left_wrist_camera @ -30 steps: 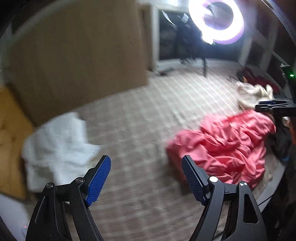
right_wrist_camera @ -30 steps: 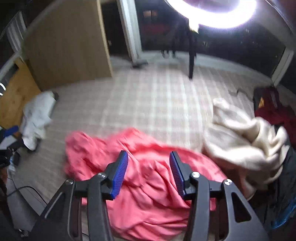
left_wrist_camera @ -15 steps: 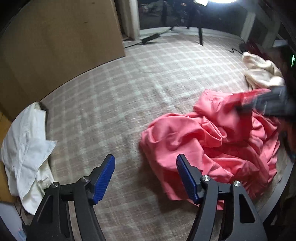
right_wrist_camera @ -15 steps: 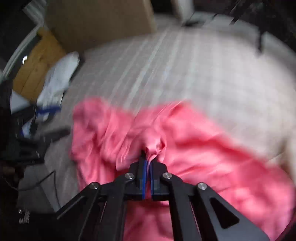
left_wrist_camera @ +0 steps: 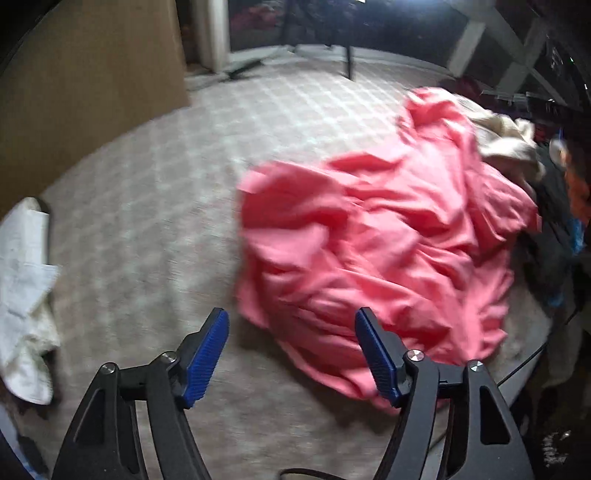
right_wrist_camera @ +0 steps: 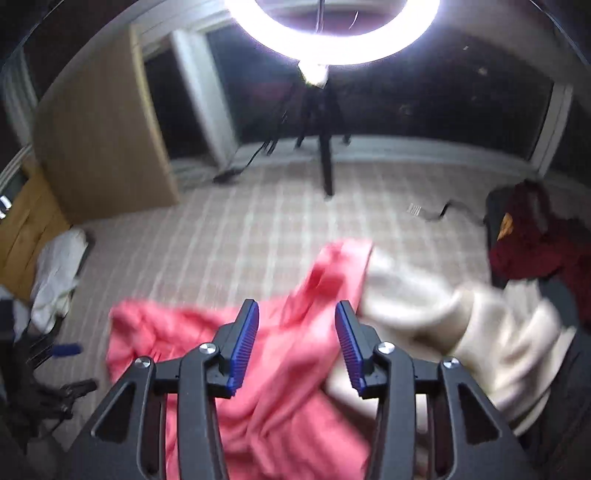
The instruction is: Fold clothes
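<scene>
A crumpled pink garment [left_wrist_camera: 380, 236] lies in a heap on the checked carpet, right of centre in the left wrist view. My left gripper [left_wrist_camera: 291, 354] is open just in front of its near left edge, nothing between the blue pads. In the right wrist view the pink garment [right_wrist_camera: 280, 354] spreads under and beyond my right gripper [right_wrist_camera: 297, 345], which is open with nothing pinched. A pink fold reaches up towards a cream garment [right_wrist_camera: 436, 314] at the right. Motion blurs the cloth.
A white cloth [left_wrist_camera: 22, 280] lies at the left by a wooden cabinet [left_wrist_camera: 85, 85]. A ring light [right_wrist_camera: 332, 33] on a tripod stands at the back. A dark red garment pile [right_wrist_camera: 532, 240] sits far right. The cream garment [left_wrist_camera: 506, 144] lies behind the pink one.
My right gripper, shut on a pink fold half a second ago, has opened and lifted away. The pink garment has shifted and spread wider. My left gripper stays open and has moved closer.
</scene>
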A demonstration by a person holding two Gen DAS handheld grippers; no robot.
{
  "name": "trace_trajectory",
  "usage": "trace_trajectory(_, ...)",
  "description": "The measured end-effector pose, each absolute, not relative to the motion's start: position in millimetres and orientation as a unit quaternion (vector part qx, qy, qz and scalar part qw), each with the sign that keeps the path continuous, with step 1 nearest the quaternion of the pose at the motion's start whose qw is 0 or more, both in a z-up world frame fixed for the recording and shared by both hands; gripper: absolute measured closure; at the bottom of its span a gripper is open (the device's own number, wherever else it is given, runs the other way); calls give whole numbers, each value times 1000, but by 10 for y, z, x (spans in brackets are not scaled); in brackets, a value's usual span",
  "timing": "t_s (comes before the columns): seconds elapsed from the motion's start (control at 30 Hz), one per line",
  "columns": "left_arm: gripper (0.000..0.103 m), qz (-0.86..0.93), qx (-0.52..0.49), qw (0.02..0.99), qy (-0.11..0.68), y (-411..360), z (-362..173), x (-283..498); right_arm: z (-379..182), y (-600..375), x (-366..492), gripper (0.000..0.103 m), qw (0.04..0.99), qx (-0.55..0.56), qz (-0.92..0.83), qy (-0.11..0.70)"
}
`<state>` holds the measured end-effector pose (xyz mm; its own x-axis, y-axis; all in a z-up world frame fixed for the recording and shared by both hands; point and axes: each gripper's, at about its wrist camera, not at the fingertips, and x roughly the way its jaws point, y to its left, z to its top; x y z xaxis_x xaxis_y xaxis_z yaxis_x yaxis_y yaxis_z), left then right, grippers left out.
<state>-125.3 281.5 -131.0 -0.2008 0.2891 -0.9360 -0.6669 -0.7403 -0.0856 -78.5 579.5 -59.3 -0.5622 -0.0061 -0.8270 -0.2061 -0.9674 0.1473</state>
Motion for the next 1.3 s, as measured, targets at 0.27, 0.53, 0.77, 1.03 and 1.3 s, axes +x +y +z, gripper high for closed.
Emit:
trace_trajectory(0.27,94,711,-597,349,126,2927,-1700,-1338,-1068,5897,-301,60,81,-522,842,110)
trace_trajectory(0.53,101,823,-513,240,38,1611,-940,-1922,-1055,5868,-82,101,60,-524,842,109)
trace_trajectory(0.77,103,872,-471,127,26,858,-678,-2368,-712,5751,-36,101,120,-497,855,88)
trace_trajectory(1.03,67,817,-525,236,20,1223,-1112,-1745,-336,5612,-16,100,218,-470,855,28)
trace_trajectory(1.3,67,788,-555,263,39,1602,-1389,-1431,-483,4766,-524,63,40,-474,880,6)
